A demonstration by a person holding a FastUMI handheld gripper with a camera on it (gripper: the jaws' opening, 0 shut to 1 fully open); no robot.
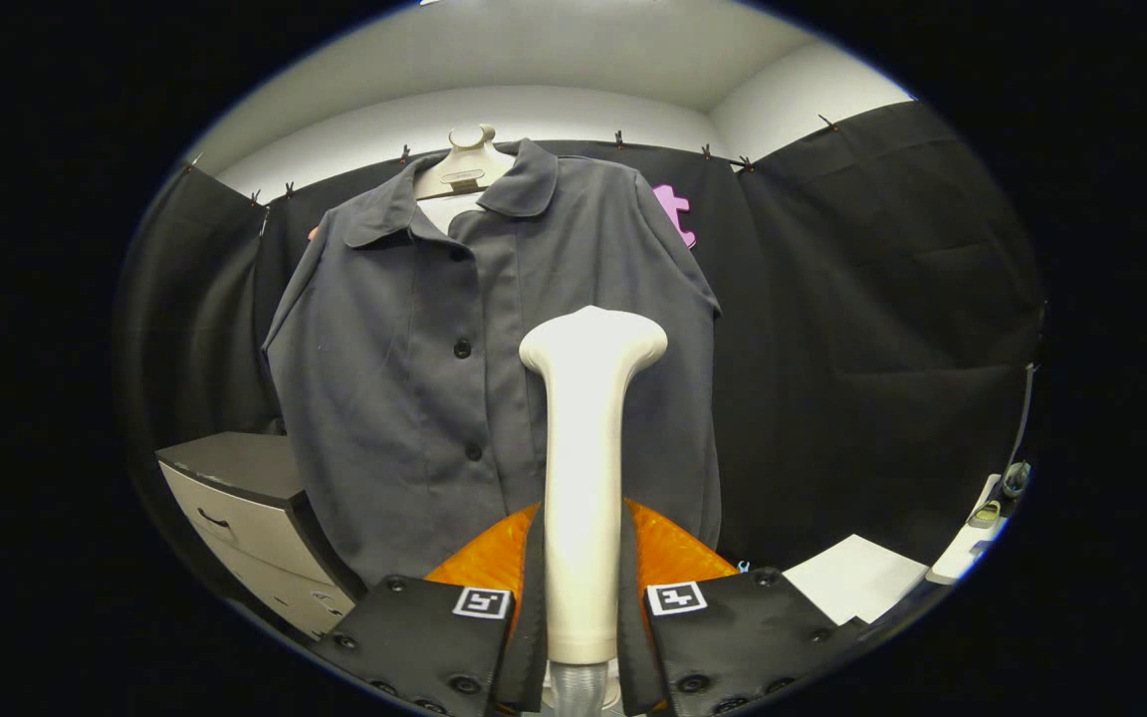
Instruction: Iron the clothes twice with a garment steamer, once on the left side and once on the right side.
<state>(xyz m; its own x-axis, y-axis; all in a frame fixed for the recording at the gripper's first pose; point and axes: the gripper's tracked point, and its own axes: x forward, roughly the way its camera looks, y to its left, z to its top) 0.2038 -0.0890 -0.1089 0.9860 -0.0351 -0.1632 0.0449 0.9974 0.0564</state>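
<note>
Steamer (583,438) stands upright, clamped in the claw (581,607), its head before a grey shirt (414,378). Shirt hangs buttoned on a hanger (464,164).

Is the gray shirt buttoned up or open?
Mostly buttoned: the gray shirt hangs closed down its front, open only at the collar. The claw grips the steamer.
</note>
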